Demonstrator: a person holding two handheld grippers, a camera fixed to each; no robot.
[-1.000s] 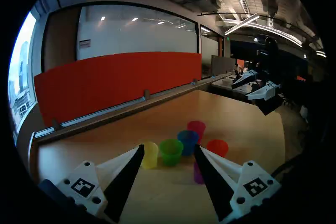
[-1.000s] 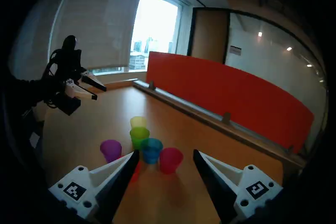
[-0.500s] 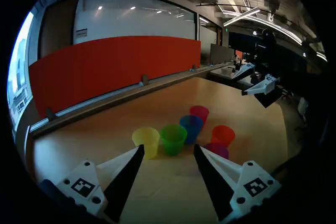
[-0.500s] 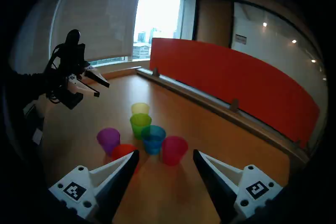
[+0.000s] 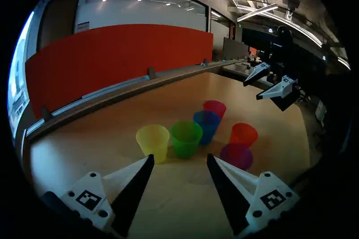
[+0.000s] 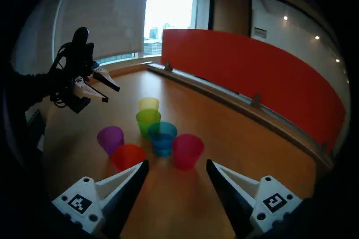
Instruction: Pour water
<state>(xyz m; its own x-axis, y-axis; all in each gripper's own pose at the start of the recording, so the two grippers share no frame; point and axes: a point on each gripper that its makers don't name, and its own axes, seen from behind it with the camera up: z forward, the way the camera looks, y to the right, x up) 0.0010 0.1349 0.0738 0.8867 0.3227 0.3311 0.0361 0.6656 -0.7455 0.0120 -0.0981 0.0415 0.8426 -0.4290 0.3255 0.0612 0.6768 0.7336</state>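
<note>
Left gripper (image 5: 179,157): fingers spread wide, nothing between them, nothing gripped. Right gripper (image 6: 176,163): likewise spread wide and empty. Both hang above the table (image 5: 103,127), clear of every cup.

Left gripper view: six cups stand upright just ahead of the fingertips.
- Yellow cup (image 5: 152,140): just past the left finger.
- Green cup (image 5: 185,136): straight ahead, between the two fingers.
- Blue cup (image 5: 206,124): close behind the green one; contact cannot be judged.
- Pink cup (image 5: 214,108): farthest out in that row.
- Purple cup (image 5: 236,156): right by the right fingertip.
- Red cup (image 5: 243,133): just behind the purple one.

The right gripper sits beyond the cups, up and to the right and well apart from them. Its fingers are parted with nothing in the gap.

Right gripper view: the same group seen from the opposite side. Pink is nearest, straight ahead between the fingers. Blue is just left of it. Red lies just past the left fingertip, with purple behind it. Green and then yellow stand farther out. The left gripper is off to the far left beyond the cups, held at the end of a dark sleeve (image 6: 31,89), fingers parted.

Water: cannot tell whether any cup holds some.

Surface: smooth light wood. A red partition (image 5: 112,55) runs along the table's far edge, with a glass wall (image 5: 134,8) above it. The left gripper view takes in strip lights (image 5: 264,10) on an open ceiling. The right gripper view takes in a bright window (image 6: 170,23) and a lowered blind (image 6: 103,19) behind the left gripper.
</note>
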